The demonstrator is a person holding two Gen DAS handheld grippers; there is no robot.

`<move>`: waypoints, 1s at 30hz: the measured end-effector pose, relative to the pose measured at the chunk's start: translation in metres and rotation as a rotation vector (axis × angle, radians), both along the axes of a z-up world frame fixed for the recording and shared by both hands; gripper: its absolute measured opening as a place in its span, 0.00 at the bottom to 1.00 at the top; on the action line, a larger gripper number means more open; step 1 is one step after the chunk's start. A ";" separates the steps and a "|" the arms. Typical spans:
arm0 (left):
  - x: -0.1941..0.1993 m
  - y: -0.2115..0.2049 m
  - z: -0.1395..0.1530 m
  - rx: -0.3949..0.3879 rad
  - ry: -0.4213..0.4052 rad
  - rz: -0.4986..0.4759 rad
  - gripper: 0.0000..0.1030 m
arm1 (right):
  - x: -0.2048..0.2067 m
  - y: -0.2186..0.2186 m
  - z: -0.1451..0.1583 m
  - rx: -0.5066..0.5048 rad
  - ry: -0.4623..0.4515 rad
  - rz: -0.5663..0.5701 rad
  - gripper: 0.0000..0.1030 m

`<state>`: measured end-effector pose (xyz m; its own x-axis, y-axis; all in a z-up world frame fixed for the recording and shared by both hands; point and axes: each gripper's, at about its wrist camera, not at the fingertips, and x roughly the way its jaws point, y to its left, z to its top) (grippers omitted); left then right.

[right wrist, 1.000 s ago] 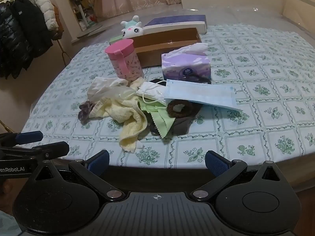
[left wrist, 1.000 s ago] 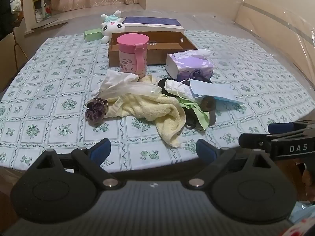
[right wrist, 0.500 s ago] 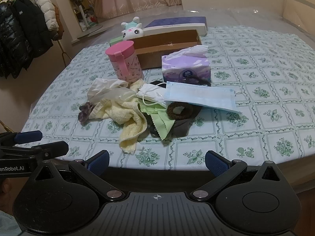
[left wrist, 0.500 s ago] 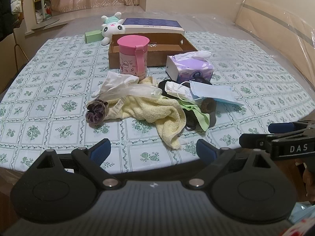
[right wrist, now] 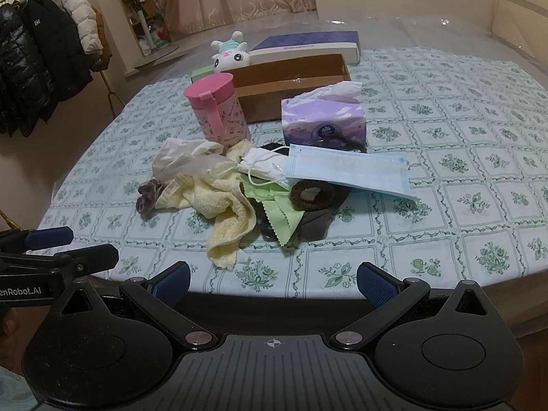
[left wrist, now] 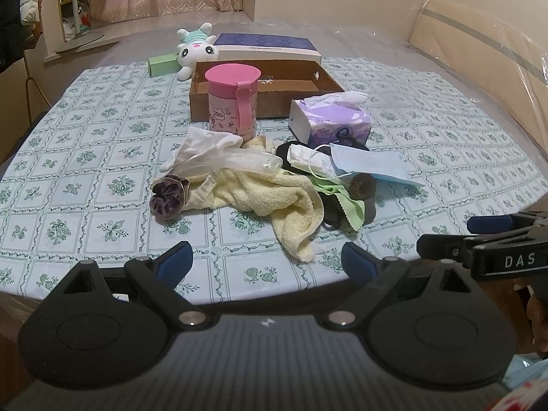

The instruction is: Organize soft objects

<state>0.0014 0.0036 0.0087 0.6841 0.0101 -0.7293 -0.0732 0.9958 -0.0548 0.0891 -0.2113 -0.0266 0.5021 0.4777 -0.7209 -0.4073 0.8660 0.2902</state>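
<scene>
A pile of soft things lies mid-table: a yellow towel [left wrist: 270, 195], a purple scrunchie [left wrist: 167, 197], a white glove [left wrist: 205, 144], a green cloth [left wrist: 342, 198], a blue face mask [left wrist: 370, 166] and a brown scrunchie [right wrist: 311, 194]. An open cardboard box [left wrist: 284, 94] stands behind the pile. My left gripper [left wrist: 267, 260] is open and empty at the table's near edge. My right gripper [right wrist: 272, 279] is open and empty at the near edge too, and it shows at the right of the left wrist view [left wrist: 479, 236].
A pink lidded cup [left wrist: 234, 101] and a purple tissue pack [left wrist: 330, 121] stand between pile and box. A white plush toy [left wrist: 195, 49], a green box [left wrist: 162, 65] and a flat blue-and-white box [left wrist: 267, 46] lie at the back. Coats [right wrist: 37, 65] hang at the left.
Both grippers have edged slightly closer to the pile and stay open. Nothing on the table has moved.
</scene>
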 end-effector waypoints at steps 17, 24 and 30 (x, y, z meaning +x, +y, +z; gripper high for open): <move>-0.001 0.000 0.002 -0.001 -0.003 0.000 0.90 | -0.001 0.000 -0.001 0.000 -0.001 0.000 1.00; -0.001 0.000 0.001 -0.002 -0.003 0.000 0.90 | -0.001 0.000 -0.001 0.000 -0.001 0.000 1.00; -0.001 0.000 0.001 -0.002 -0.003 0.000 0.90 | 0.000 0.000 -0.002 0.000 -0.001 0.000 1.00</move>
